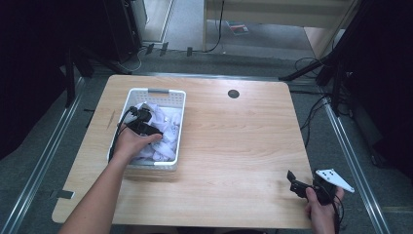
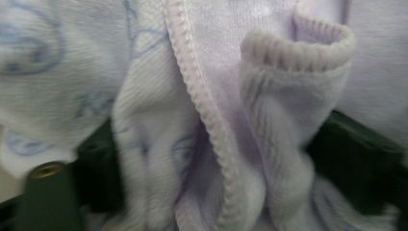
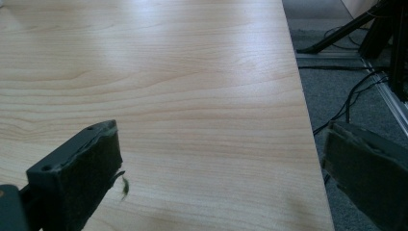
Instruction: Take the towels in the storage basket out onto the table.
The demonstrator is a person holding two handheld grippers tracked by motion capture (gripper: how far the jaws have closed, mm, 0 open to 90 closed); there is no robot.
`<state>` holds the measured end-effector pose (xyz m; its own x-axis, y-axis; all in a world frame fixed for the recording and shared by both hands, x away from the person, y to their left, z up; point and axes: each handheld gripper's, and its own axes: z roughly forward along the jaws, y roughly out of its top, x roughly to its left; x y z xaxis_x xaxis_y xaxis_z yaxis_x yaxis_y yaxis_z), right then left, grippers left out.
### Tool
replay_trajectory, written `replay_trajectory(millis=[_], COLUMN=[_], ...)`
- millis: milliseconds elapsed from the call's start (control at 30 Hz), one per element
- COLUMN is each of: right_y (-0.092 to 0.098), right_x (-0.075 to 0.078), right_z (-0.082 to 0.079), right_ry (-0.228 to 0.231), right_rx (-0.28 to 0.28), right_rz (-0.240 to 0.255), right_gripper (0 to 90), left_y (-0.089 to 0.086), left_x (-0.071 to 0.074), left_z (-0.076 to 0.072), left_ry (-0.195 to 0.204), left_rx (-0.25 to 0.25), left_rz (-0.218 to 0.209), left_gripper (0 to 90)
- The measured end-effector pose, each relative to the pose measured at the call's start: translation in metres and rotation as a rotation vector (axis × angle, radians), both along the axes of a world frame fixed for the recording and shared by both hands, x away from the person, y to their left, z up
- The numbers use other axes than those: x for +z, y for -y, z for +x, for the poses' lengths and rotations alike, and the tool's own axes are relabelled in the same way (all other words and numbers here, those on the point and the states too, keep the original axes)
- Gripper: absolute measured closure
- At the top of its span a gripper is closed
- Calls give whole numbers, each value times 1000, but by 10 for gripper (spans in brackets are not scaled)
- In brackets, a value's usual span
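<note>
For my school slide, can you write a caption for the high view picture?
A left hand-held gripper reaches into a white plastic basket of pale crumpled cloth on a light wooden table.

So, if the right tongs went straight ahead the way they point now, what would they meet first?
Probably nothing soon. The right tongs are open over the bare table near its right edge, and the way ahead looks free as far as the right gripper view shows. If they point down a little, the tabletop comes first.
</note>
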<state>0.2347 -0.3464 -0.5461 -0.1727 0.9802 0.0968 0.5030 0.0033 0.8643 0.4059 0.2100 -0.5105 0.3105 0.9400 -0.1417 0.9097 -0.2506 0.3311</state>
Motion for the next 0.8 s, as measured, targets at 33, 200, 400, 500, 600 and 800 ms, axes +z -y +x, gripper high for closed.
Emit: replay_trajectory(millis=[33,200,400,500,600,800], right_y=[0,-1,0,0,0,0], right_x=[0,0,0,0,0,0], right_z=[0,0,0,0,0,0], right_ry=[0,1,2,2,0,2], right_rx=[-3,-6,-1,-1,-1,-9], right_rz=[-2,-6,-1,2,0,-2], right_gripper=[18,27,28,31,35,41], left_y=[0,-2,0,-2,-6,-17], left_x=[1,2,8,14,22,46], left_z=[-1,-3,-5,-7,-9,-12], left_ry=[10,12,37,62,87,142], left_rx=[-11,-27,-40,-36,-47,-32], left_rz=[-17,-74,-61,-84,-100,-146], left_gripper=[294,567,663,673,676,676])
